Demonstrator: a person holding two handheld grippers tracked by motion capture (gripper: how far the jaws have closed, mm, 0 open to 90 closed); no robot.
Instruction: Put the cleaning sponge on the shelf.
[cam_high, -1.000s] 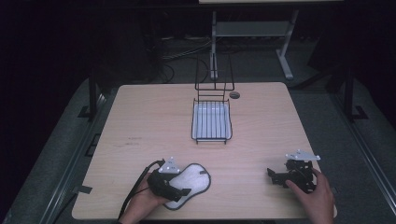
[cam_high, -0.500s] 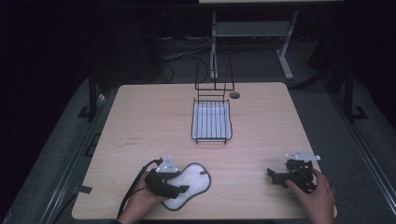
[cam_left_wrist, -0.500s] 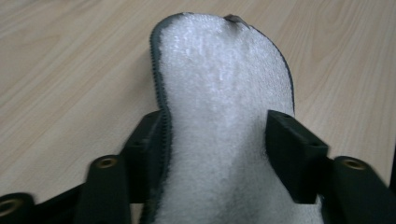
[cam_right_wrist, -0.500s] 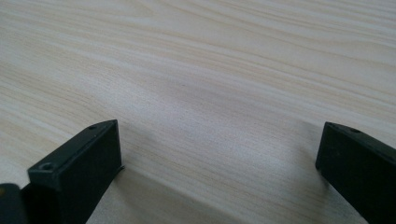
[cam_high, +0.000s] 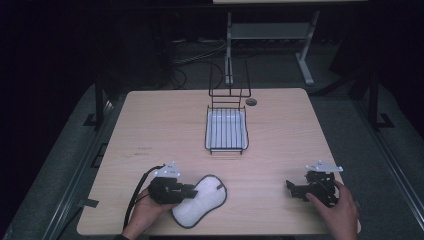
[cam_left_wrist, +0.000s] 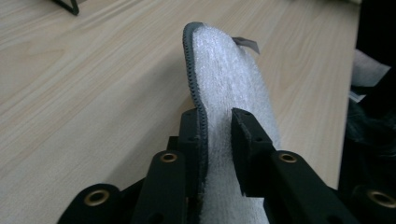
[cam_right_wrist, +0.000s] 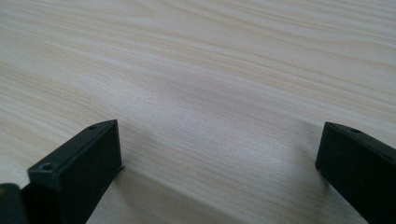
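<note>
A white fluffy pad (cam_high: 204, 201) with a grey stitched edge lies near the table's front edge, left of centre. My left gripper (cam_high: 192, 190) is at its left end, held by a hand. In the left gripper view the pad (cam_left_wrist: 224, 79) passes between the two black jaws, which have just been closing and now press on it from both sides. The pad's rim curls up beyond the jaws. My right gripper (cam_high: 290, 188) rests at the front right in the other hand. Its jaws (cam_right_wrist: 219, 135) stand wide apart over bare wood with nothing between them.
A black wire rack (cam_high: 226, 131) with a tall back frame stands at the middle of the light wooden table (cam_high: 160, 130). A small round dark grommet (cam_high: 251, 102) sits near the far edge. Dark floor, cables and a desk frame lie beyond the table.
The left gripper's jaws have come together on the pad's left end. The pad has barely shifted. The right gripper has stayed in place.
</note>
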